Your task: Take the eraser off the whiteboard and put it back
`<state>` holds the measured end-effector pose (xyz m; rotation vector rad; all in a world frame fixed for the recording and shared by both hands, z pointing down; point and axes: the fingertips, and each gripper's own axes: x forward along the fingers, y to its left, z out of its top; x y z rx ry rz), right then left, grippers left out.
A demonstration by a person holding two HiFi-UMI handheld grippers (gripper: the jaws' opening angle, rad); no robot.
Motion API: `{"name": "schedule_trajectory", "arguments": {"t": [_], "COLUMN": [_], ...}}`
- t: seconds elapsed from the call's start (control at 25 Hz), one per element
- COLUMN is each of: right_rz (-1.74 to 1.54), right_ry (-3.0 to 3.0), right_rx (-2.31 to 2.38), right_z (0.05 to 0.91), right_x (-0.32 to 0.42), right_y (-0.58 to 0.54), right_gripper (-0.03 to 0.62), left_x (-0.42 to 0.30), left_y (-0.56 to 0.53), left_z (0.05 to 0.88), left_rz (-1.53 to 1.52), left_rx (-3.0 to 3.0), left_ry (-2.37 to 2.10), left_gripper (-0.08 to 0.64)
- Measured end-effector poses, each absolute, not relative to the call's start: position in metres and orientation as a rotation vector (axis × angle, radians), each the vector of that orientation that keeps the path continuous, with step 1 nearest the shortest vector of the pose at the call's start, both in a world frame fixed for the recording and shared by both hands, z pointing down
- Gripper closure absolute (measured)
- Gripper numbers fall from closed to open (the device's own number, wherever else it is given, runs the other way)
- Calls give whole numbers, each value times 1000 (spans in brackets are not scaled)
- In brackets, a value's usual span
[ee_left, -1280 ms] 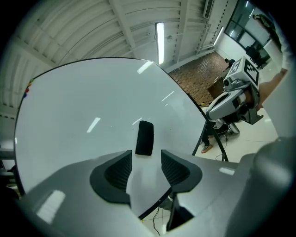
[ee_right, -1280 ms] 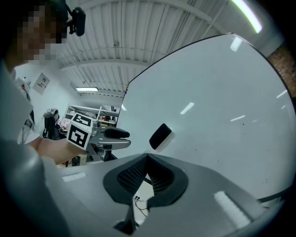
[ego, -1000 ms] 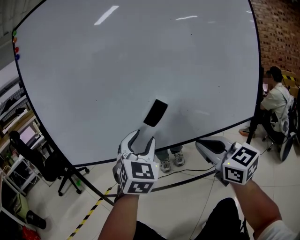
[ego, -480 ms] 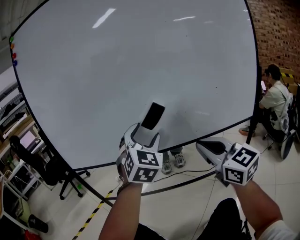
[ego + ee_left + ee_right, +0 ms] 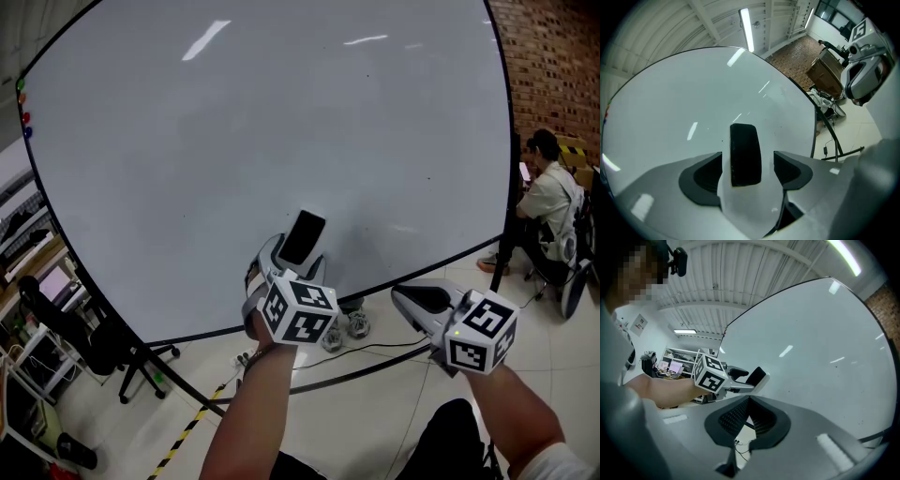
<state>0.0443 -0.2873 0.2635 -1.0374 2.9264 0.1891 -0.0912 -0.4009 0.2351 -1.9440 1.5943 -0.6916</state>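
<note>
A black eraser (image 5: 302,238) sticks flat on the big whiteboard (image 5: 281,122), low and near the middle. My left gripper (image 5: 284,262) reaches level at it, and its jaws have just been opening. In the left gripper view the eraser (image 5: 745,154) stands between the dark pads (image 5: 707,175), with a white gap on each side, so nothing grips it. My right gripper (image 5: 418,299) hangs below the board's lower right edge, its ribbed pads (image 5: 736,418) meeting at the tips with nothing held. From there I see the left gripper's marker cube (image 5: 710,371) and the eraser (image 5: 757,376).
A person (image 5: 548,202) sits at the right by a brick wall (image 5: 562,66). A black office chair (image 5: 84,328) stands at the lower left. Shoes (image 5: 343,328) show under the board. Coloured magnets (image 5: 22,108) dot its left edge. Yellow-black tape (image 5: 178,431) crosses the floor.
My left gripper has moved toward the board and its jaws have spread, so its fingers now flank the eraser's lower end. The right gripper has stayed put.
</note>
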Motion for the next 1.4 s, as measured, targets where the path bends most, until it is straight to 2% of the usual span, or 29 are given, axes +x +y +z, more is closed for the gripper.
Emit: {"name": "schedule_trajectory", "arguments": {"t": [0.56,0.72,1.4], "right_rz": [188,191,169], "right_ry": [2932,2933,2939], "right_rx": [-1031,-1030,-1009], "right_z": [265,266,270], "right_x": [44,44,43], "right_y": [-288,-287,-279], "right_gripper": [591,591,591], "left_x": [-81,-86,-90], "left_y": [-436,-440,-432], "left_z": [226,223,225], "left_rz": [-751,-744,-775], "left_rx": [-1840,-1795,-1851], "left_ry": [1625,1648,1645], "left_gripper": [218,262,290]}}
